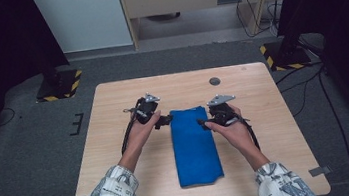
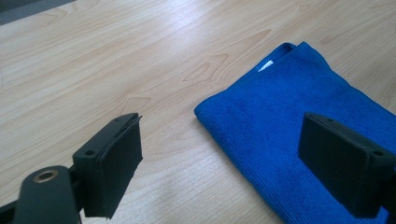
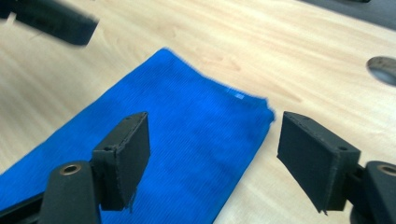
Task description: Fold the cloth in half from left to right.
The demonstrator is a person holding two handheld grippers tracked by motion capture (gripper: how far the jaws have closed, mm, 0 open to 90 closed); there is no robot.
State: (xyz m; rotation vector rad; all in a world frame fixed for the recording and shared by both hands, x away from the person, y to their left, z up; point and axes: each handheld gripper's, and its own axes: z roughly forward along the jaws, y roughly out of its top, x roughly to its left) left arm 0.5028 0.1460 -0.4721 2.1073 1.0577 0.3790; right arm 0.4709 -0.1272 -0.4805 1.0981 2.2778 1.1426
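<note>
While I am holding a gripper in each hand over the wooden table (image 1: 116,135), a folded blue cloth (image 1: 194,143) is lying in the middle of it, its long side running from the near edge toward the far side. My left gripper (image 1: 167,119) is sitting just beside the cloth's far left corner, and my right gripper (image 1: 202,123) is reaching in over the cloth's far right edge. Both are pointing inward, toward each other, with the far end of the cloth between them.

In the left gripper view my left gripper (image 2: 219,158) is standing with its jaws spread wide; one jaw is hanging over bare wood and the other over the blue cloth (image 2: 289,126), with the cloth's edge and corner lying between them. Nothing is being pinched there. A small white tag is showing at the cloth's folded far corner.

In the right gripper view my right gripper (image 3: 212,158) is also standing spread, with one jaw over the cloth (image 3: 177,135) and the other over the wood just past the cloth's edge. The pads are not pressing on the fabric. A round dark disc (image 3: 384,67) is sitting in the tabletop beyond the cloth, toward the table's far edge.
</note>
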